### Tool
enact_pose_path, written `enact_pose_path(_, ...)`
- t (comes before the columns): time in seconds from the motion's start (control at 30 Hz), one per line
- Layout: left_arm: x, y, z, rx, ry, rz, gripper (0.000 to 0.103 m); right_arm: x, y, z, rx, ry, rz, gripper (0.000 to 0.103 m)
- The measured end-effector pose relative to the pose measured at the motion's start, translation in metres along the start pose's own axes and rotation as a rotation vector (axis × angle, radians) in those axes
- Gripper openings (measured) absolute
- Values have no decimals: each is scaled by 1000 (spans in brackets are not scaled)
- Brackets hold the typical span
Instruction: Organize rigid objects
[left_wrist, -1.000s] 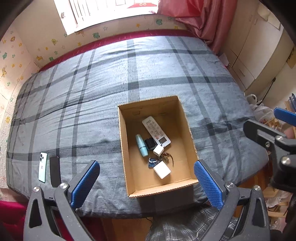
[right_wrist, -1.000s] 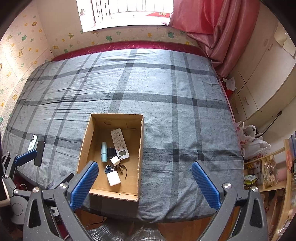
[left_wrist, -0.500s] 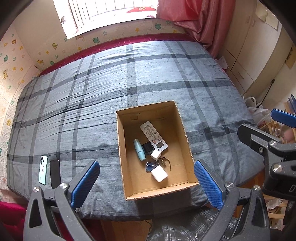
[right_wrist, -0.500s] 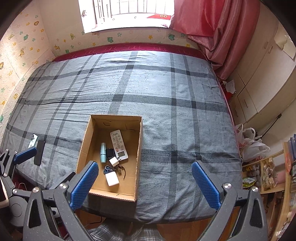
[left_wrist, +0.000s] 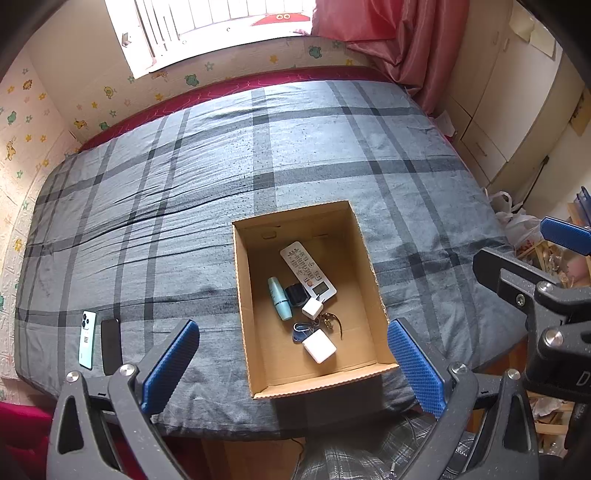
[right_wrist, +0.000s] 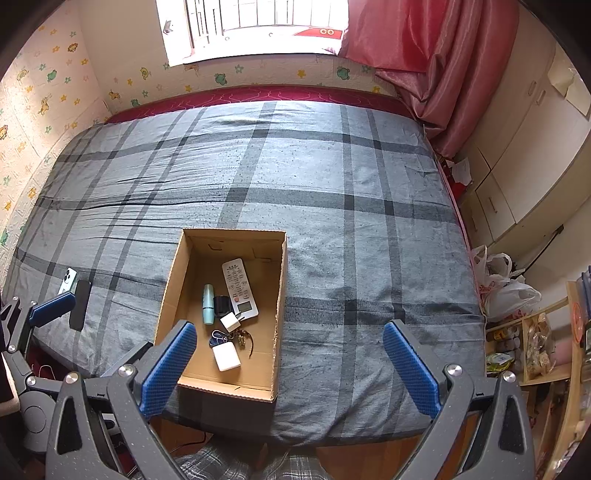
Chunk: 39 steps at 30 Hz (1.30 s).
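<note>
Hovering wide and empty, the left hand-held gripper (left_wrist: 293, 363) and right hand-held gripper (right_wrist: 290, 363) hang above a bed (left_wrist: 184, 206) spread with soft grey plaid cloth. A rectangular cardboard box (left_wrist: 369, 258) sits near its front edge, holding a white remote (left_wrist: 307, 268), a teal tube (left_wrist: 279, 298), keys (left_wrist: 325, 321) and two white cubes (left_wrist: 319, 346). Two flat phones (left_wrist: 99, 343) lie at the left edge. Red curtains (right_wrist: 432, 55) flank the window (right_wrist: 255, 26).

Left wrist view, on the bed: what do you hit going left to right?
Light blue phone → black phone → cardboard box left wall → teal tube → white remote → box right wall → the right hand-held gripper at the frame edge.
</note>
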<state>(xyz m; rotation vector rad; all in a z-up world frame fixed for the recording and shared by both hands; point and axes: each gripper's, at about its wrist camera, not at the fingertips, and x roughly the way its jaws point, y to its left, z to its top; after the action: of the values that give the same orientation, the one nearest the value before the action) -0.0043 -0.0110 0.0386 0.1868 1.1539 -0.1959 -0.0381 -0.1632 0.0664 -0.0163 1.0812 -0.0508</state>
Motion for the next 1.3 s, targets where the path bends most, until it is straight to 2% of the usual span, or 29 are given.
enact_pose_path(1.3,12,-2,10,18,10,-11,103,10,0,2,27,4,-16,103)
